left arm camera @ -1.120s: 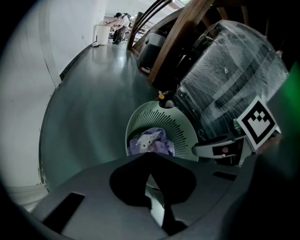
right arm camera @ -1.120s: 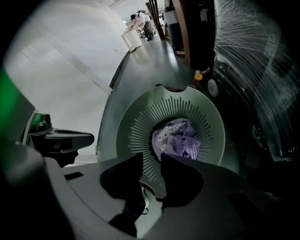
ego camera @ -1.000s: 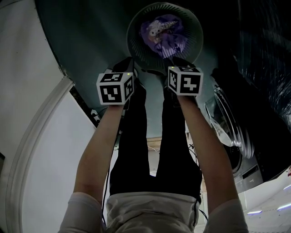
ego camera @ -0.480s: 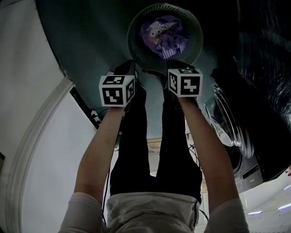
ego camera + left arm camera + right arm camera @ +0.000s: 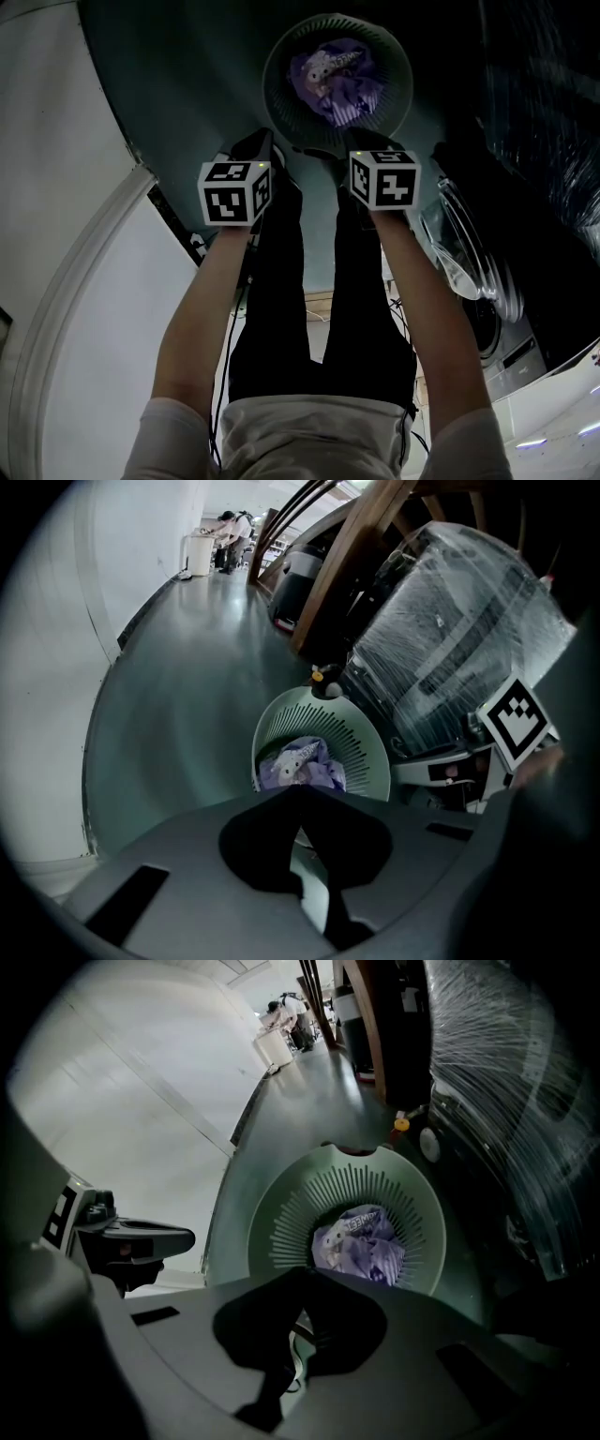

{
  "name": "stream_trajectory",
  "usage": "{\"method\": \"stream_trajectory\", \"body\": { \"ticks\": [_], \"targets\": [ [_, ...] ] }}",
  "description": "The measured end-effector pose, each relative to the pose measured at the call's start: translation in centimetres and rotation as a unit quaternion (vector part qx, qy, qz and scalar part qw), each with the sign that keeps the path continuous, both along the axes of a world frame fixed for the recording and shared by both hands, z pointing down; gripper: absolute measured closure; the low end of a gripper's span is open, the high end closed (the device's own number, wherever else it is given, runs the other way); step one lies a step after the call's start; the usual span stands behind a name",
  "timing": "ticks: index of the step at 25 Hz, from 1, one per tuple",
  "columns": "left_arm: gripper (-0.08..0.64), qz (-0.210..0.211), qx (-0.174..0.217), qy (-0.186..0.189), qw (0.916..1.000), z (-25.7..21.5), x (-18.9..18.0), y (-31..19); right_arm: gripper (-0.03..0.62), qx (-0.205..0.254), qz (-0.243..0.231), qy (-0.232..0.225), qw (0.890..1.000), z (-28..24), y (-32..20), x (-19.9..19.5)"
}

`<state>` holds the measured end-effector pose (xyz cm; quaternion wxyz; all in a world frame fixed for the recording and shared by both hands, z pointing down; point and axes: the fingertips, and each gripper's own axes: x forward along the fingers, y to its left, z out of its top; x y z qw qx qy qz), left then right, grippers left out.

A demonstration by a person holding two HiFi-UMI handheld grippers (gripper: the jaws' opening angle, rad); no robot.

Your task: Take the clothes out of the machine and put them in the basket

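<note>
Clothes point(image 5: 336, 73): a crumpled lilac bundle with a pale printed patch, lying in the bottom of the basket point(image 5: 281, 89). The basket is a round pale-green tub with slotted walls, standing on the grey-green floor point(image 5: 178, 84).

Left claw point(image 5: 295, 789): I read its two dark jaws as brought together at the tips with nothing between them. It hangs on the near side of the basket, pointing steeply down, so the clothes show just past the tips in the left gripper view.

Right claw point(image 5: 306, 1269): likewise pinched fully together and empty, held on the near side of the basket, with the bundle beyond its tips and slightly to the right.

In the head view the left marker cube point(image 5: 234, 192) and the right marker cube point(image 5: 384, 180) sit side by side but apart, about level with each other, on my side of the basket. Each is at the end of a bare forearm point(image 5: 202, 309). Between the forearms run the black trousers point(image 5: 319, 309) of the person carrying the rig, and a pale shirt point(image 5: 314, 436) fills the lower edge.

Washing machine point(image 5: 502, 352): to the right of the basket, white-fronted, with a round glass door point(image 5: 459, 253). I cannot tell what its drum holds. Beside it stands a bulky item wrapped in clear plastic film point(image 5: 450, 630).

Left of the scene, a white wall point(image 5: 56, 141) meets the floor along a curved edge. Far down the floor a person point(image 5: 230, 519) stands by a white object, too small for me to describe further
</note>
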<state>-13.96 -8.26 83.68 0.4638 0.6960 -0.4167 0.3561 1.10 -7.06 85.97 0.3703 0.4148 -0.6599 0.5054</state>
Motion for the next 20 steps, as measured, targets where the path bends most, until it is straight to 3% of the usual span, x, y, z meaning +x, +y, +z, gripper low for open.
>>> {"method": "stream_trajectory", "body": {
  "ticks": [11, 20],
  "targets": [
    [0.54, -0.008, 0.033, 0.02, 0.9992, -4.1, 0.2, -0.4, 0.584, 0.029, 0.035, -0.017, 0.999, -4.8, 0.6, 0.4],
    [0.54, 0.008, 0.077, 0.024, 0.9967, -9.7, 1.5, -0.8, 0.584, 0.076, 0.067, -0.03, 0.994, -11.1, 0.2, 1.4]
  ]
}}
